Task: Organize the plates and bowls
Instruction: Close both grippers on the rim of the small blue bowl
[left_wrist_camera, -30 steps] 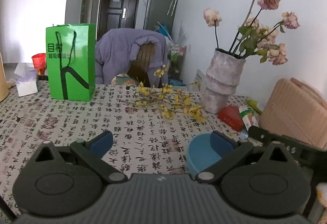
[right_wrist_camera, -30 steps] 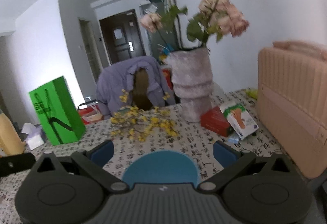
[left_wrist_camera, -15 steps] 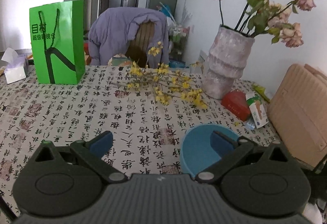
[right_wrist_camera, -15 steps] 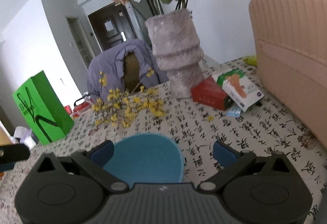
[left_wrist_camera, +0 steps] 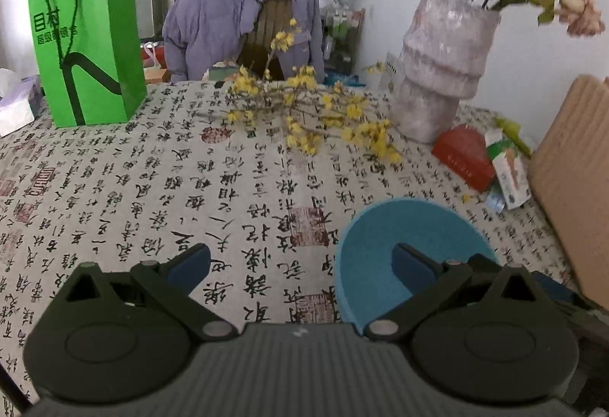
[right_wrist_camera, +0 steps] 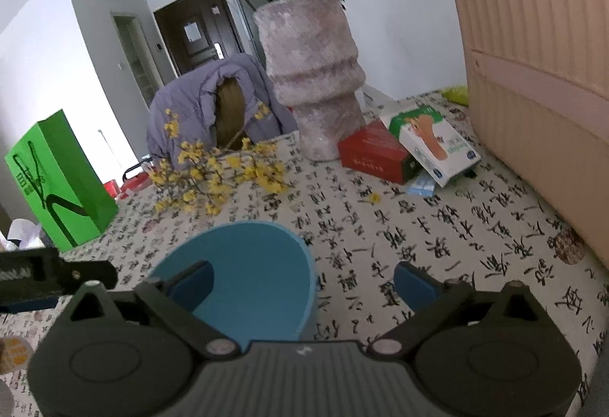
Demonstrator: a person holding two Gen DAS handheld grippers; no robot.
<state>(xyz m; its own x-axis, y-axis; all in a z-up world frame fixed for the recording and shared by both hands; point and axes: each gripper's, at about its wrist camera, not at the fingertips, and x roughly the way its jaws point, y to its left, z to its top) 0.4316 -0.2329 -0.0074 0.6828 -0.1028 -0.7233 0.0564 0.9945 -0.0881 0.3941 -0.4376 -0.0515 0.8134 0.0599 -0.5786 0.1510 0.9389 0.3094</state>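
A blue bowl point(left_wrist_camera: 399, 226) stands upright on the table's calligraphy-print cloth point(left_wrist_camera: 228, 188). My left gripper point(left_wrist_camera: 300, 261) is open; its right finger reaches over the bowl's inside and its left finger hangs over bare cloth, so the bowl's left rim lies between them. In the right wrist view the same bowl point(right_wrist_camera: 247, 257) sits low and left. My right gripper point(right_wrist_camera: 304, 280) has its left finger inside the bowl and its right finger outside over the cloth. Its jaws are closing with the bowl's right wall between them, and the pads are not pressing on it.
Behind the bowl lie a yellow flower branch point(left_wrist_camera: 304, 120) and a tall pinkish vase point(right_wrist_camera: 312, 74) of dried roses. A red box point(right_wrist_camera: 373, 150) and a white-green box point(right_wrist_camera: 434, 142) sit by a pink suitcase point(right_wrist_camera: 540, 82) at the right. A green paper bag point(left_wrist_camera: 87, 43) stands far left.
Both grippers have sunk toward the bowl, which now looks larger. In the right wrist view the bowl has shifted left under the left finger, and the fingers stand slightly narrower.
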